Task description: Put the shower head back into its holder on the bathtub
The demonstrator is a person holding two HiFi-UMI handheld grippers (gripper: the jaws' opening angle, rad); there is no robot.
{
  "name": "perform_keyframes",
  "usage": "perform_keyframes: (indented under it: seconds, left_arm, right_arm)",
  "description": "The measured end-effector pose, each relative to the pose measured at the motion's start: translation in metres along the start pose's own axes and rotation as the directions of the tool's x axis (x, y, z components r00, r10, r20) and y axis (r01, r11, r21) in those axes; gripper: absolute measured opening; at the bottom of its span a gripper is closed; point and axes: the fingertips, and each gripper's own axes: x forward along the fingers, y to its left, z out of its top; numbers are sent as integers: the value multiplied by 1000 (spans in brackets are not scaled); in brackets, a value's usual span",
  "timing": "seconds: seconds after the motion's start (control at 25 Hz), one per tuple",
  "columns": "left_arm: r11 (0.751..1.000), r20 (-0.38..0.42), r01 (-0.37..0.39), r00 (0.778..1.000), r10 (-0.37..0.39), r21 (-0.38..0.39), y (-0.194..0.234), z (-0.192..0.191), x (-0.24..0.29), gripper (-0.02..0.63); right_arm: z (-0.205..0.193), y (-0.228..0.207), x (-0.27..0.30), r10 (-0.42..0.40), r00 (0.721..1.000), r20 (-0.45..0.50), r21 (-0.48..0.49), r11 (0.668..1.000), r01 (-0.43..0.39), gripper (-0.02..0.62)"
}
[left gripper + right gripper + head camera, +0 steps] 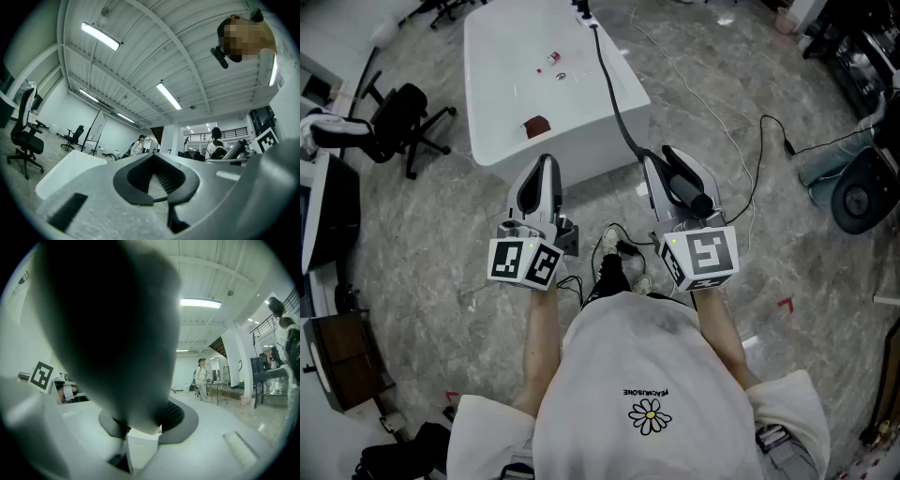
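Note:
The white bathtub (502, 103) stands on the grey floor just ahead of me, with small chrome and red fittings (553, 61) on its top and a dark brown piece (535, 125) near its front edge. My right gripper (664, 155) is shut on the black shower head (689, 192), whose black hose (614, 103) runs back over the tub. In the right gripper view the shower head (108, 333) is a dark blur filling the space over the jaws. My left gripper (546, 161) is shut and empty, short of the tub's front edge; its pads (164, 180) meet.
A black office chair (403, 122) stands left of the tub. Thin cables (741, 150) trail over the floor on the right, near dark equipment (862, 192). A dark desk (328, 220) lies at the left. People stand far off in the room (202, 376).

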Motion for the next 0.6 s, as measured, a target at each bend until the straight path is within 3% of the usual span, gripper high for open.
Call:
perform_keyframes:
  seconds: [0.52, 0.6]
  left_arm:
    - [998, -24, -65, 998, 66, 27, 18, -8, -3, -6]
    - [998, -27, -51, 998, 52, 34, 16, -13, -1, 26]
  right_arm:
    - [-1, -12, 8, -32, 999, 7, 53, 998, 32, 106]
    - [-1, -15, 11, -38, 999, 6, 56, 998, 37, 106]
